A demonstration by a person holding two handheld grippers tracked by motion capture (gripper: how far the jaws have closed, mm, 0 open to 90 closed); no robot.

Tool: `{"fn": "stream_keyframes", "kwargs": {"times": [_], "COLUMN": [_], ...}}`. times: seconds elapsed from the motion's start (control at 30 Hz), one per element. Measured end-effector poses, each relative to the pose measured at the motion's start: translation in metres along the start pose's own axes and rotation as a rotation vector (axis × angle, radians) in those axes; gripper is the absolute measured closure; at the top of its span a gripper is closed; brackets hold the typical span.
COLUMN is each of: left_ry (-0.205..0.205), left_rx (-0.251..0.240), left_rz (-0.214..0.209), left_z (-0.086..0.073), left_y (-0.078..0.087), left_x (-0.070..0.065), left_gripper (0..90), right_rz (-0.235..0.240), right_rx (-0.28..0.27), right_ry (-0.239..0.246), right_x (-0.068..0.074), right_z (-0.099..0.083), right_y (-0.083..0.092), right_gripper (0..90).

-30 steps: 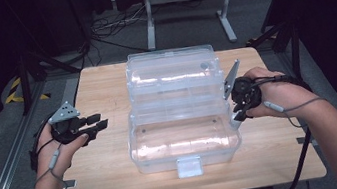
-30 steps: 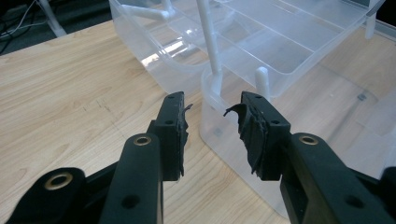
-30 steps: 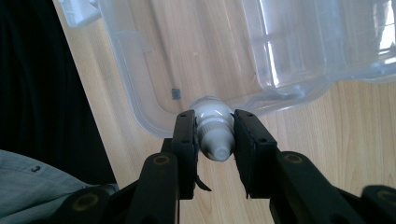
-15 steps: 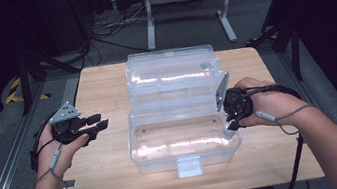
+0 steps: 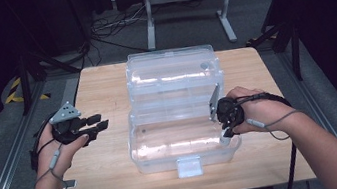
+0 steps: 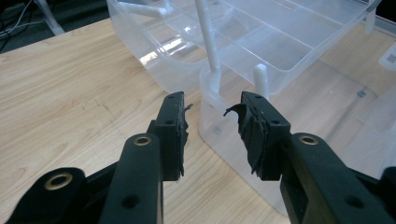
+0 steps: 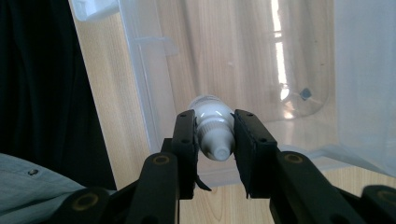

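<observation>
A clear plastic box (image 5: 166, 159) stands open mid-table, its lid and inner tray (image 5: 172, 79) raised behind it. My right gripper (image 5: 226, 134) hangs over the box's right end and points down into it. In the right gripper view it (image 7: 215, 116) is shut on a small white bottle (image 7: 215, 133), with the box's wall (image 7: 140, 84) and bare floor below. My left gripper (image 5: 99, 123) rests left of the box, open and holding nothing. In the left gripper view its jaws (image 6: 212, 100) face the box's near corner (image 6: 219, 126), apart from it.
The wooden table (image 5: 104, 84) has bare room on both sides of the box. The box's latch (image 5: 189, 166) sticks out toward the front edge. Beyond the table stand a metal frame (image 5: 183, 1) and floor cables (image 5: 101, 28).
My right gripper has come down and toward the front right end of the box, with the white bottle still in it. The left gripper has stayed in place.
</observation>
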State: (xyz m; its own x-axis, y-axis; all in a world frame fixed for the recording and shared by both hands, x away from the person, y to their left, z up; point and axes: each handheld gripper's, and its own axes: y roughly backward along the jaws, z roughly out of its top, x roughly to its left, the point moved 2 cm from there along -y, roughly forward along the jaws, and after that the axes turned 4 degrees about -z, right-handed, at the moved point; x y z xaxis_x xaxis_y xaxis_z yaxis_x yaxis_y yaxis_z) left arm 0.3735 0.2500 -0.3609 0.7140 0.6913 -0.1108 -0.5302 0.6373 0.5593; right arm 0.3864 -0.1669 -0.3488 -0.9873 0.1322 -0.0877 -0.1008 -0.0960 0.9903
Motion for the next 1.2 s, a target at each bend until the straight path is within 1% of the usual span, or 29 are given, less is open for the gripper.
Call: {"fn": "stream_keyframes", "kwargs": {"times": [0.17,0.23,0.33,0.4,0.5,0.53,0.57,0.63,0.67,0.7,0.77,0.93,1.03,1.07,1.2], "left_ry": [0.004,0.004,0.006,0.004,0.003,0.003,0.003,0.004,0.006,0.005,0.004,0.004,0.005,0.004,0.002], "left_rx": [0.003,0.004,0.005,0.009,0.009,0.011,0.013,0.013,0.01,0.009,0.011,0.011,0.012,0.013,0.016], "left_rz": [-0.003,-0.003,-0.003,-0.002,-0.003,-0.003,-0.004,-0.003,-0.002,-0.001,0.0,-0.001,-0.001,-0.002,-0.002], "left_z": [-0.001,-0.001,-0.001,-0.001,-0.001,-0.001,-0.001,-0.001,-0.001,-0.001,-0.001,-0.001,-0.001,-0.001,-0.002], "left_y": [-0.001,-0.001,-0.001,-0.001,-0.002,-0.002,-0.002,-0.001,-0.001,-0.001,0.0,-0.001,-0.001,-0.001,-0.001], "left_x": [0.0,0.0,0.001,0.001,0.001,0.001,0.001,0.002,0.002,0.002,0.002,0.002,0.002,0.002,0.002], "left_gripper": [61.8,61.7,61.7,61.5,61.4,61.4,61.3,61.3,61.3,61.3,61.2,61.2,61.2,61.3,61.3], "right_rz": [0.011,0.007,0.015,0.015,0.019,0.021,0.025,0.03,0.031,0.032,0.036,0.051,0.054,0.053,0.058], "right_rx": [0.001,0.013,0.016,0.018,0.027,0.024,0.031,0.036,0.024,0.034,0.032,0.053,0.049,0.059,0.063], "right_ry": [-0.007,0.0,-0.015,-0.003,-0.011,-0.003,0.001,-0.004,-0.007,0.001,0.003,-0.001,-0.002,0.003,0.005], "right_x": [-0.002,-0.003,-0.003,-0.004,-0.004,-0.004,-0.004,-0.004,-0.004,-0.005,-0.004,-0.002,-0.002,-0.002,-0.003], "right_z": [0.0,0.0,0.0,0.0,0.001,0.002,0.002,0.003,0.003,0.004,0.004,0.004,0.004,0.004,0.003], "right_y": [-0.009,-0.011,-0.017,-0.021,-0.024,-0.026,-0.029,-0.031,-0.034,-0.035,-0.039,-0.045,-0.049,-0.05,-0.054], "right_gripper": [71.2,71.2,71.2,71.2,71.2,71.2,71.2,71.2,71.2,71.2,71.2,71.2,71.2,71.2,71.1]}}
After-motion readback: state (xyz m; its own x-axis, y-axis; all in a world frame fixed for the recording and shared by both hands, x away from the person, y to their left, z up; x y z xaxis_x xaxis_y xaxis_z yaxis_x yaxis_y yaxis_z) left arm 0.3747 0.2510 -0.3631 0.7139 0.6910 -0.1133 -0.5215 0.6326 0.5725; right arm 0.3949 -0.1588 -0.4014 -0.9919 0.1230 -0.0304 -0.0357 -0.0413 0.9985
